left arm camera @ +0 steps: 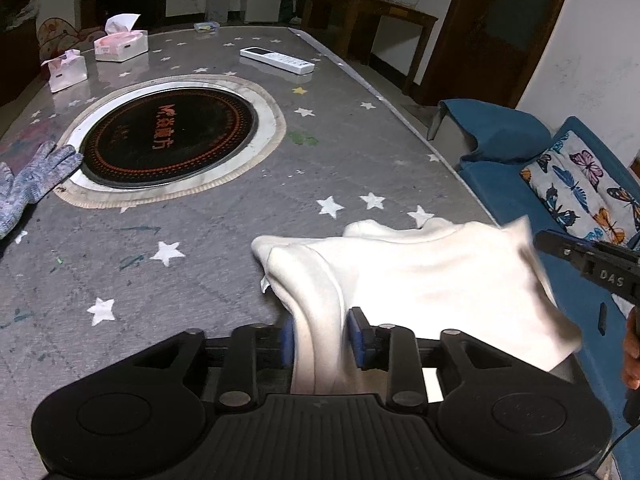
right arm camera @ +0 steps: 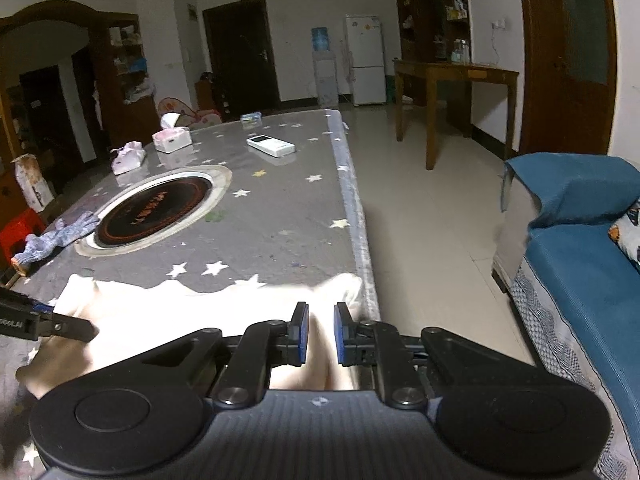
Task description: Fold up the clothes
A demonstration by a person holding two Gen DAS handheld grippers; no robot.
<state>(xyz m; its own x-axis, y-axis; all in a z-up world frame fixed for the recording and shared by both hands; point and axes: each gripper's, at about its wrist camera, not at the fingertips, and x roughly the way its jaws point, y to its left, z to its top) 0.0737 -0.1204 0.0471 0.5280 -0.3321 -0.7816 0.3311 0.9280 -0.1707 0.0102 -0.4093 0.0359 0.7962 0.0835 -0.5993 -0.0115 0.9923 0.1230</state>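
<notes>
A white garment lies bunched at the near right edge of the grey star-patterned table. My left gripper is shut on a fold of it, cloth passing between the blue pads. In the right wrist view the white garment spreads along the near table edge, and my right gripper is shut on its right corner, with cloth between the pads. The right gripper shows at the right edge of the left wrist view; the left gripper shows at the left of the right wrist view.
A round black induction plate is set in the table. A grey knit glove lies at the left edge. Two tissue packs and a white remote lie at the far end. A blue sofa stands to the right.
</notes>
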